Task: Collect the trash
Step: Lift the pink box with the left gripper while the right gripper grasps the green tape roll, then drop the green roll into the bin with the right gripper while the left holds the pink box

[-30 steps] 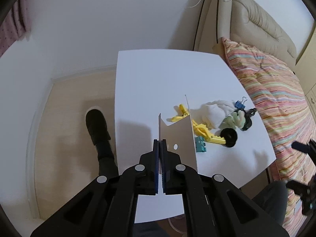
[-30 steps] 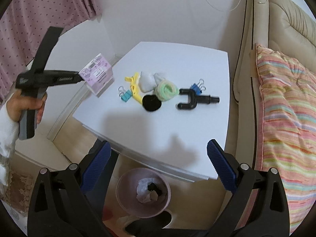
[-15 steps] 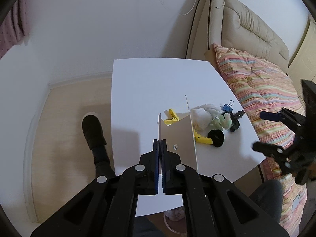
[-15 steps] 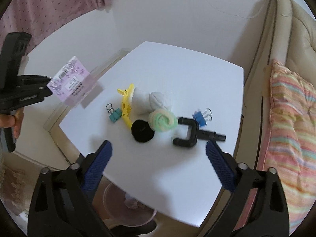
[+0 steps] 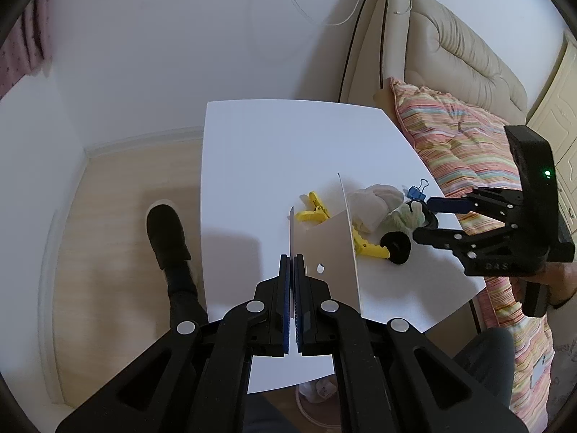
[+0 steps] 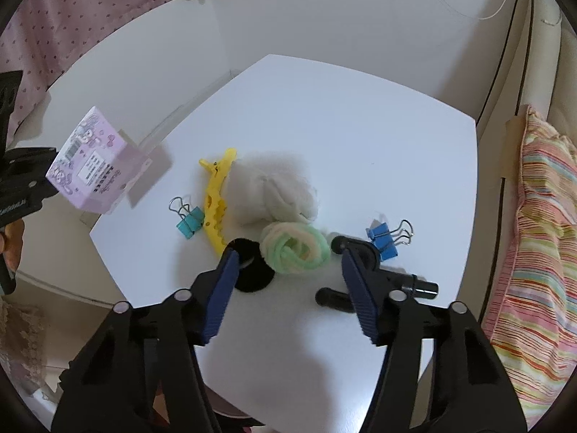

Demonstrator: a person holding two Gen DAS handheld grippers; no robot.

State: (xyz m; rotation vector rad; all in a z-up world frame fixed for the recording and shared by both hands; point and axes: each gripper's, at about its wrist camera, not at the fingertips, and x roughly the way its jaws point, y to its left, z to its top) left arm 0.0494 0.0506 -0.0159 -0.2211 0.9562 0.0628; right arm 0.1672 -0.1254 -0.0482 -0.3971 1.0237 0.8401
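Observation:
My left gripper (image 5: pixel 292 263) is shut on an empty pink carton (image 5: pixel 324 249), held up over the table's near left edge; the carton's printed side shows in the right wrist view (image 6: pixel 92 166). My right gripper (image 6: pixel 288 249) is open, low over the table, its jaws either side of a green and cream fluffy hair tie (image 6: pixel 295 247). It also shows in the left wrist view (image 5: pixel 423 218). Behind the hair tie lies a crumpled white tissue (image 6: pixel 277 191), also seen in the left wrist view (image 5: pixel 375 200).
On the white table (image 6: pixel 342 115) lie a yellow hair clip (image 6: pixel 216 202), a black round pad (image 6: pixel 252 270), a teal binder clip (image 6: pixel 187 220), a blue binder clip (image 6: pixel 386 240) and a black Y-shaped part (image 6: pixel 371 278). A bin (image 5: pixel 321 393) stands under the near edge. A sofa with a striped cushion (image 6: pixel 541 234) is at the right.
My right gripper has come down and forward over the table until its jaws flank the fluffy hair tie. My left gripper has drawn back a little with the carton.

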